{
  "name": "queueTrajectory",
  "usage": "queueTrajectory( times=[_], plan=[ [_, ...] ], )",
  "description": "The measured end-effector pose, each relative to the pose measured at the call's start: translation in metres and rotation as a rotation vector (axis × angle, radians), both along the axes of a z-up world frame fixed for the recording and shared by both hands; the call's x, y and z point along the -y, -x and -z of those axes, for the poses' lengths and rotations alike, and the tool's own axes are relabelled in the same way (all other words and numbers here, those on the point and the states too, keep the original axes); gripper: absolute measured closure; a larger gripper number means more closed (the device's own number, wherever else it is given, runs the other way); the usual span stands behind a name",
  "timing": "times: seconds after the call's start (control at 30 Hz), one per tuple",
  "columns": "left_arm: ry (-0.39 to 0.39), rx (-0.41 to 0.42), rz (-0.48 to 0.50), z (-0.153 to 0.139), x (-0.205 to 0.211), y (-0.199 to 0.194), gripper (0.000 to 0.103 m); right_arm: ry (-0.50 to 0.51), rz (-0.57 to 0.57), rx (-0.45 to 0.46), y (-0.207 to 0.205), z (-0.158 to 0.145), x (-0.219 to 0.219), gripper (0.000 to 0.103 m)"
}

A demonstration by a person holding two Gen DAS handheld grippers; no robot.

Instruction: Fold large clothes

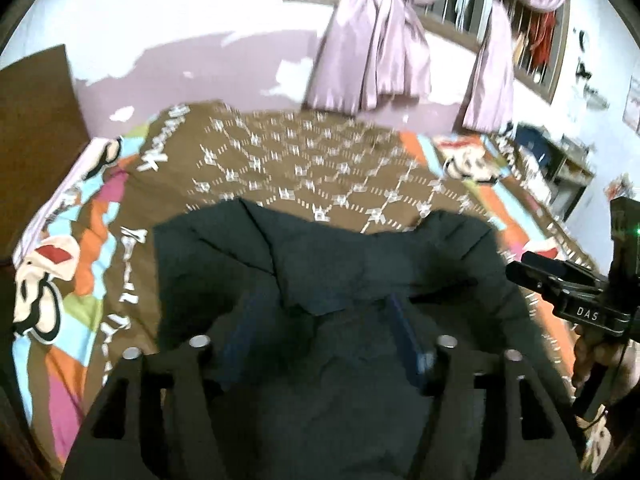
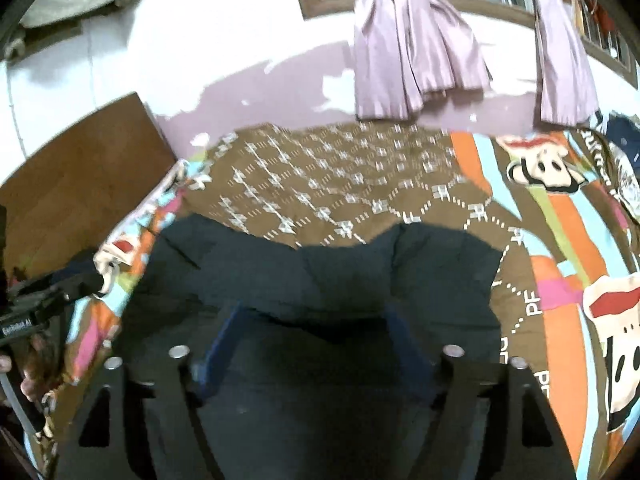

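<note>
A: How did the left gripper (image 1: 320, 320) stand?

B: Its blue fingers (image 1: 404, 328) were spread wide above the dark garment (image 1: 344, 248), with cloth showing between them; I couldn't tell whether the tips touched it, and nothing was pinched

A: And the right gripper (image 2: 316, 332)?

B: Much the same. Its jaws were well apart, its blue fingers (image 2: 404, 340) over the near part of that garment (image 2: 328, 276), holding nothing that I could see. From the left wrist view it also showed at the right edge (image 1: 560, 284), a black body held in a hand (image 1: 596, 356)

A: Where was the garment lying?

B: Flat on the bed, on a brown bedspread (image 1: 304, 168) with a white diamond pattern and bright striped borders with cartoon faces. Its far edge ran uneven, with creases and a folded flap near the middle

A: And the room?

B: A white and lilac wall (image 2: 248, 80) with patchy paint, shiny lilac curtains (image 2: 416, 52) knotted before a barred window, and a brown wooden board (image 2: 80, 176) at the bed's left end

A: The cloth?

B: Dark, matte, softly rumpled, blurred throughout
</note>
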State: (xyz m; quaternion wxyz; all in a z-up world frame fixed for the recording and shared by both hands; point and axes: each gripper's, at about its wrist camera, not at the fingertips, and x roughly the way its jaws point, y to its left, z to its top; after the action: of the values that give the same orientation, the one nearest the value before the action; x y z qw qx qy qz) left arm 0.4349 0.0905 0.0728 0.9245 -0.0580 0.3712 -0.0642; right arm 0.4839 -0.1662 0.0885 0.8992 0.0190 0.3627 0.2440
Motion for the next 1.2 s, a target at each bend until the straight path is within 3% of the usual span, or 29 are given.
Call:
queueTrajectory(
  times=[0.1,0.17,0.23,0.27,0.43,0.57,0.77,0.97,1.2],
  plan=[
    [-0.025,0.001,0.006,-0.023,0.003,0.03,0.039,-0.036,-0.009,0.03,0.025,-0.023,0.002,0.014],
    [-0.041,0.021,-0.006,-0.037,0.006,0.054,0.032,-0.052,-0.013,0.052,0.044,-0.037,0.005,0.011],
    [-0.025,0.039,-0.023,-0.047,0.007,0.072,0.013,-0.062,-0.021,0.075,0.066,-0.051,0.009,0.007],
    [-0.014,0.049,-0.037,-0.053,0.007,0.082,0.009,-0.062,-0.024,0.083,0.073,-0.056,0.01,0.004],
    [0.046,0.108,-0.071,-0.078,0.007,0.124,0.003,-0.063,-0.028,0.136,0.121,-0.079,0.017,0.0],
    [0.079,0.153,-0.075,-0.097,0.011,0.152,0.002,-0.067,-0.034,0.154,0.154,-0.086,0.02,0.0],
    [0.05,0.188,-0.069,-0.104,0.023,0.198,0.002,-0.055,-0.07,0.181,0.206,-0.089,0.023,0.0],
    [-0.011,0.215,-0.044,-0.09,0.039,0.241,0.002,-0.058,-0.064,0.187,0.243,-0.081,0.036,0.0],
    [-0.008,0.194,0.006,-0.063,0.042,0.281,0.002,-0.006,-0.048,0.181,0.279,-0.055,0.049,0.0]
  ],
)
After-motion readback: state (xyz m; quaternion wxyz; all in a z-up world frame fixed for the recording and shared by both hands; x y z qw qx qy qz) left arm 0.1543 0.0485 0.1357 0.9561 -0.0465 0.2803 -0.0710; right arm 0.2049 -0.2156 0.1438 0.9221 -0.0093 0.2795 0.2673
